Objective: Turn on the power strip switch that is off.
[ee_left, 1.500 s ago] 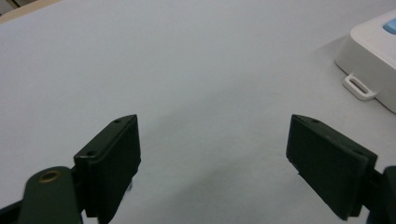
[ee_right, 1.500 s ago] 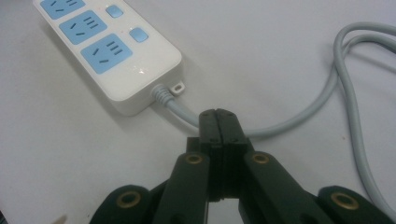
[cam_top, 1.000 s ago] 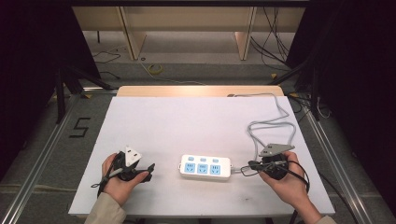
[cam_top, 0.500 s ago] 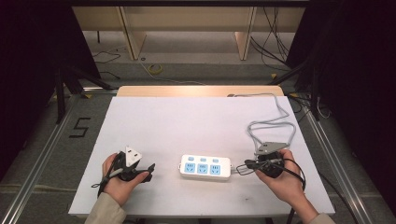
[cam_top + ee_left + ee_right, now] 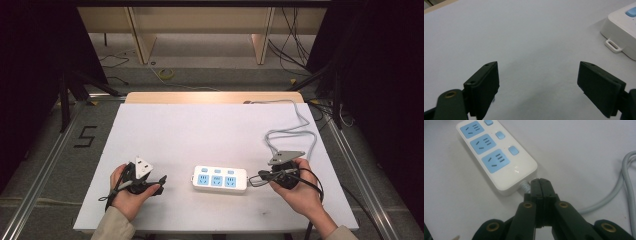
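Observation:
A white power strip point(image 5: 220, 180) with three blue sockets and three blue switches lies flat near the table's front. Its grey cable point(image 5: 295, 130) loops off to the back right. My right gripper point(image 5: 261, 176) is shut, its tips right at the strip's point(image 5: 496, 155) cable end. There the ribbed cable sleeve point(image 5: 524, 187) runs under the tips point(image 5: 540, 181), and the cable point(image 5: 624, 182) comes out again on the far side. My left gripper point(image 5: 159, 184) stands open, low over the bare table to the left of the strip. Nothing lies between its fingers point(image 5: 539, 67); the strip's corner point(image 5: 624, 32) shows ahead.
The white tabletop point(image 5: 200, 130) has a wooden strip point(image 5: 215, 97) along its far edge. Metal rails run down both sides. A "5" point(image 5: 85, 136) is marked on the floor at the left. Shelf legs and loose cables stand beyond the table.
My right gripper has shifted slightly left, closer to the strip's cable end. The left gripper and the strip have stayed put.

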The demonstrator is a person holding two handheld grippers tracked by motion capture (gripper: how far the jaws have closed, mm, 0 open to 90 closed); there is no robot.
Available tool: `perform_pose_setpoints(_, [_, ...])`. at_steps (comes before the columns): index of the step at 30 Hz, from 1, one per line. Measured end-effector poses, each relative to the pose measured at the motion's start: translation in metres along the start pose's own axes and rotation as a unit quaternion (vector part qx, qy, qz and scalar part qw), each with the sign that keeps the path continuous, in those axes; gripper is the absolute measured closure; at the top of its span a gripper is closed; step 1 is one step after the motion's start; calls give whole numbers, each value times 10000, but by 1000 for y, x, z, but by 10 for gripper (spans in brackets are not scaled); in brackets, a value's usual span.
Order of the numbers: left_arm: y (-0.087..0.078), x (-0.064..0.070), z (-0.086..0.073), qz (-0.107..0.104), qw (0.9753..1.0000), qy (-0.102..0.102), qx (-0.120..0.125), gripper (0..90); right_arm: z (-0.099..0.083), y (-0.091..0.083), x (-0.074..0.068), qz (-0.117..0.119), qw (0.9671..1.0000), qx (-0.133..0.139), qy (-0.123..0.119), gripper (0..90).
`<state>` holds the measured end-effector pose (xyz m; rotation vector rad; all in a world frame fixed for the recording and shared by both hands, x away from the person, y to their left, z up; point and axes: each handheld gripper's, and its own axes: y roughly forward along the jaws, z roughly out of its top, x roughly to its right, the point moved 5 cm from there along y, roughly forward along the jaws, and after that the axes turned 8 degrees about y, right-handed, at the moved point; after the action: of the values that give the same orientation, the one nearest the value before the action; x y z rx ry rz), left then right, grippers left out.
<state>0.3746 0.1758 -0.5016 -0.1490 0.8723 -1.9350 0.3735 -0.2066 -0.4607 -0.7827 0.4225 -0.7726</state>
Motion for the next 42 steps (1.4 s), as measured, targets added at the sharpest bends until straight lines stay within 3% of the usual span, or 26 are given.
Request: perform_pose_setpoints(42, [1, 4, 1, -36, 9999, 115, 2, 177, 21, 15, -13, 89, 9997, -181, -154, 900])
